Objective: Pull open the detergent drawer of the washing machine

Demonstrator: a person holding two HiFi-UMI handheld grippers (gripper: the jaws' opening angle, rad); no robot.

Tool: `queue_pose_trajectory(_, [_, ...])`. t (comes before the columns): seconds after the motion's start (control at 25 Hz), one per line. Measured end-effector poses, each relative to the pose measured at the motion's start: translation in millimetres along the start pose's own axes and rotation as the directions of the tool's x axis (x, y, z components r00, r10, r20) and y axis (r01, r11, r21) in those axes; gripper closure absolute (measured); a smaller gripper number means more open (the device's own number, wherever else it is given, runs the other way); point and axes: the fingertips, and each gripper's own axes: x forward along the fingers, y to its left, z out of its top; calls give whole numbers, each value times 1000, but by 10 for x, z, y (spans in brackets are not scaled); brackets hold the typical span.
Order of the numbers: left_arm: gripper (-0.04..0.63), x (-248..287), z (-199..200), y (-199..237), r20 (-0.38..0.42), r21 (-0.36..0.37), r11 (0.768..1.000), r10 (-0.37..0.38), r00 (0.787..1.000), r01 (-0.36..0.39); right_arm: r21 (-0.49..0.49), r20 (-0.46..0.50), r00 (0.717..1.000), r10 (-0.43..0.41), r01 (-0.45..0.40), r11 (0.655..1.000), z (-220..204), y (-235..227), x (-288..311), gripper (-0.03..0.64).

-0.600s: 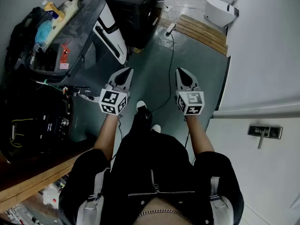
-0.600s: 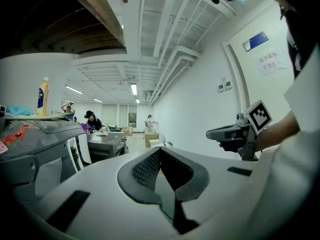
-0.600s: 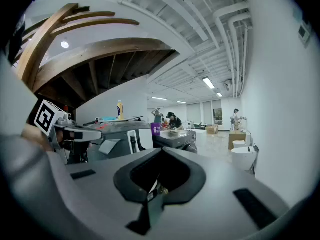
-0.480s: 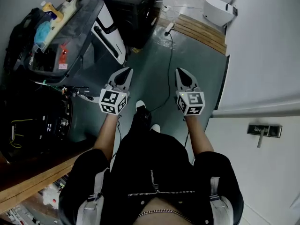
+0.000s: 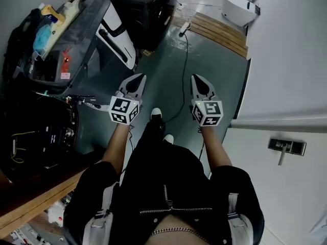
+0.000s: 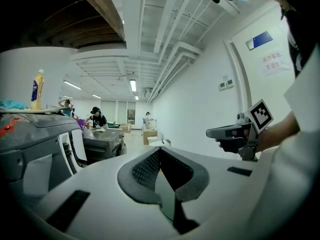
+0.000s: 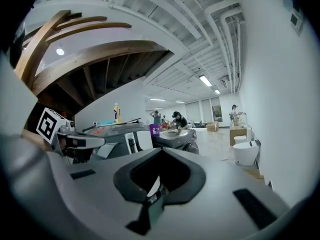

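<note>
washing machine [image 5: 84, 32]: grey top, white front panel [image 5: 115, 17] | place: upper left in the head view, standing on the floor [image 5: 168, 75] | detergent drawer: not made out (too small to tell)

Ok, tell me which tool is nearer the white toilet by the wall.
Right. The toilet lies well ahead of the right tool and off to its right; the left tool is held alongside, farther left, so farther from it.

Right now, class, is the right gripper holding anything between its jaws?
No: the right gripper has its jaws together with nothing between them, in the air above the floor.
</note>
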Motion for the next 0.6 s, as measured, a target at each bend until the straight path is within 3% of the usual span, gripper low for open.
queue_pose_trajectory(0.6, [577, 990, 166, 891, -15, 2, 999, -36, 999, 36, 5, -38, 999, 2, -2, 1000, 244, -270, 1264, 611])
